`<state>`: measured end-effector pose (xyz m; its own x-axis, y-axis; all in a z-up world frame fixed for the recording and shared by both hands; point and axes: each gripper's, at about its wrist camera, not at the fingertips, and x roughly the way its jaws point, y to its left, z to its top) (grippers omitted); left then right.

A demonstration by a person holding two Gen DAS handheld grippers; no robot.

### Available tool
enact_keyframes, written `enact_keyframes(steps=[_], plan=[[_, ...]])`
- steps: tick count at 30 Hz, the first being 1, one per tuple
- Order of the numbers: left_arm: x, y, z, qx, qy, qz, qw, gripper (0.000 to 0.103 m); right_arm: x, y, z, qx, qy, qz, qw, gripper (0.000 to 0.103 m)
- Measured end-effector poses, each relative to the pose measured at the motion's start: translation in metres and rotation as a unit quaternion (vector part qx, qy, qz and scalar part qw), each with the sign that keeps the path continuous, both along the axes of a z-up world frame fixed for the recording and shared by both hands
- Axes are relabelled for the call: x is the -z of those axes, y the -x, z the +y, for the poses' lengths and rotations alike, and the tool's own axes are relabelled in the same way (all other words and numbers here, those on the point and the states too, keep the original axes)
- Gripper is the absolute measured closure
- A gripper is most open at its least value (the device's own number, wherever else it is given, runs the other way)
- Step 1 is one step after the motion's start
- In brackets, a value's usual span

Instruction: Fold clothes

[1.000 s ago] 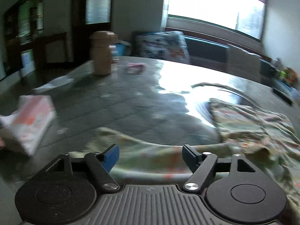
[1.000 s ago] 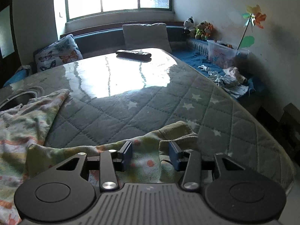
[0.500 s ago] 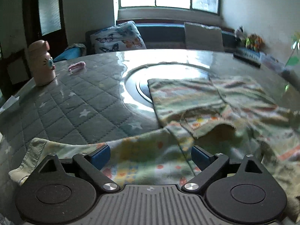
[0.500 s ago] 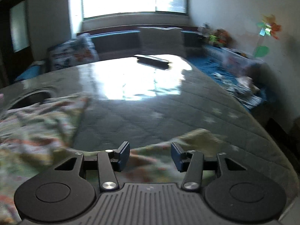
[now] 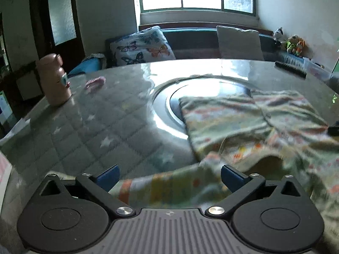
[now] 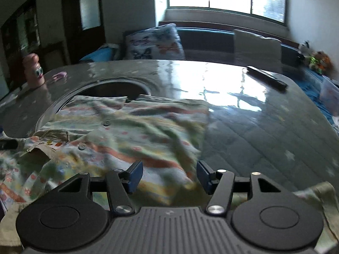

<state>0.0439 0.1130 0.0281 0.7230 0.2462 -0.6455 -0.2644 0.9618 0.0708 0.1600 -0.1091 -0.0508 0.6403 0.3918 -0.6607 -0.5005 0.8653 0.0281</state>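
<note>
Daylight from the back window glared off the quilted table [image 5: 89, 131], where the patterned garment [image 5: 243, 122] lay spread over the round inset. Half a second before, the right gripper [image 6: 169, 175] had faced mostly bare quilt with narrower jaws; now it looked across the shirt with jaws spread wide, so I judged a sleeve fold was being set up. The left gripper [image 5: 169, 176] kept its jaws wide apart. Cloth lay under and between both pairs of jaws, apparently ungripped, though blur hid any contact.
</note>
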Motion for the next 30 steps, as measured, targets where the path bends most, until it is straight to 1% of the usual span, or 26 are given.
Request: enact_keyframes(steps=[8,12,16,23,26,28,30], plan=[[0.002,-0.058,-0.008,0.024,-0.008,0.013,0.9996,0.000,0.006,-0.031,0.028,-0.023,0.012,0.012,1.000,0.045],[0.005,-0.090,-0.005,0.030,-0.018,0.021,0.9991,0.000,0.011,-0.049,0.034,-0.016,0.020,0.016,1.000,0.045],[0.011,-0.118,0.004,0.036,-0.013,0.029,0.9988,0.003,0.014,-0.066,0.034,-0.009,0.023,0.021,0.999,0.045],[0.018,-0.152,0.021,0.036,-0.001,0.037,0.9987,0.027,0.014,-0.087,0.033,-0.006,0.012,0.023,1.000,0.045],[0.021,-0.163,0.024,0.037,-0.003,0.042,0.9984,0.030,0.012,-0.094,0.032,0.001,0.005,0.021,1.000,0.046],[0.023,-0.167,0.026,0.039,-0.001,0.045,0.9982,0.030,0.011,-0.098,0.031,0.006,0.001,0.019,1.000,0.048],[0.023,-0.168,0.029,0.042,0.006,0.044,0.9981,0.035,0.010,-0.104,0.030,0.013,-0.001,0.018,1.000,0.051]])
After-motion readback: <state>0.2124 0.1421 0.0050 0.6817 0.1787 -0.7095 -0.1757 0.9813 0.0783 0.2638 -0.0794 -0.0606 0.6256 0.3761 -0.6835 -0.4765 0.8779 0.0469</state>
